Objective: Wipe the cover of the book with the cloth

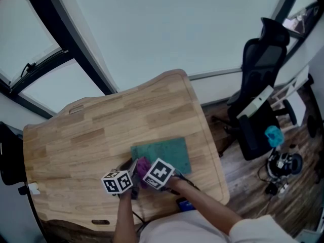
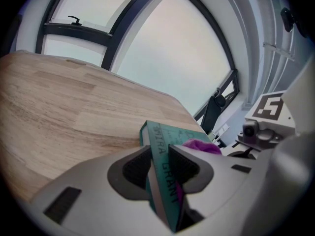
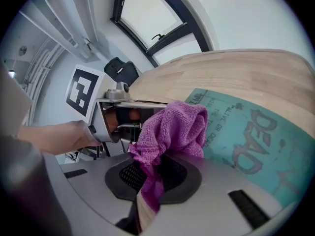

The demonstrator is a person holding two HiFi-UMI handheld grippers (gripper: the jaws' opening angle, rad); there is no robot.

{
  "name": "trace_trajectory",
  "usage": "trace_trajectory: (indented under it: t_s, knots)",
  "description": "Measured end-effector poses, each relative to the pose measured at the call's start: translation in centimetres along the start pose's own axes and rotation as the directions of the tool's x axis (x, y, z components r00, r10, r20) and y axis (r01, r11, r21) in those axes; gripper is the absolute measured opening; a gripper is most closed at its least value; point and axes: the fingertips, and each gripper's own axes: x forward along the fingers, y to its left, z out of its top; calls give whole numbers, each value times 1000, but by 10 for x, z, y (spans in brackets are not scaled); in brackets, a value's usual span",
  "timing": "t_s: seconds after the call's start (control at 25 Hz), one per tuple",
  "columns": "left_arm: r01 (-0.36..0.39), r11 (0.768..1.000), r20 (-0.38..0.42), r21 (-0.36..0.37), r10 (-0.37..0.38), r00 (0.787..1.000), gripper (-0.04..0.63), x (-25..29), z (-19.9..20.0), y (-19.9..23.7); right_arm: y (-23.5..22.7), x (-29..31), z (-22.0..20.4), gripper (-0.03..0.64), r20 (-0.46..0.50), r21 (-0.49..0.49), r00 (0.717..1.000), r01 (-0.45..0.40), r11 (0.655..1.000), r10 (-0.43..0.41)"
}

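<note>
While the flat teal hardcover book lies on the light wooden tabletop, the left gripper has its jaws clamped on the spine (lettering visible between them) and the right gripper has its jaws pinching a crumpled magenta cloth on the cover.

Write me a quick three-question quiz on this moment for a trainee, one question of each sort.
1. True or false: the left gripper has its jaws shut on the spine edge of the book.
2. What does the right gripper hold? A) a sponge B) a purple cloth C) a pen
3. Fill in: in the head view, a black office ____ stands on the floor to the right of the table.
Key: 1 true; 2 B; 3 chair.
</note>
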Motion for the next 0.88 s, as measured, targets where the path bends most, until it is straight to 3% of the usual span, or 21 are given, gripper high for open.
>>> trace_trajectory:
  t_s: [0.28,0.88]
  knots:
    - [-9,1000,-1,26,9,1000,115,0,0,0,-2,-1,0,41,7,-16,1000,17,1000,-17]
    - [-10,999,-2,41,11,1000,115,1,0,0,-20,-18,-14,41,41,56,999,25,998,-28]
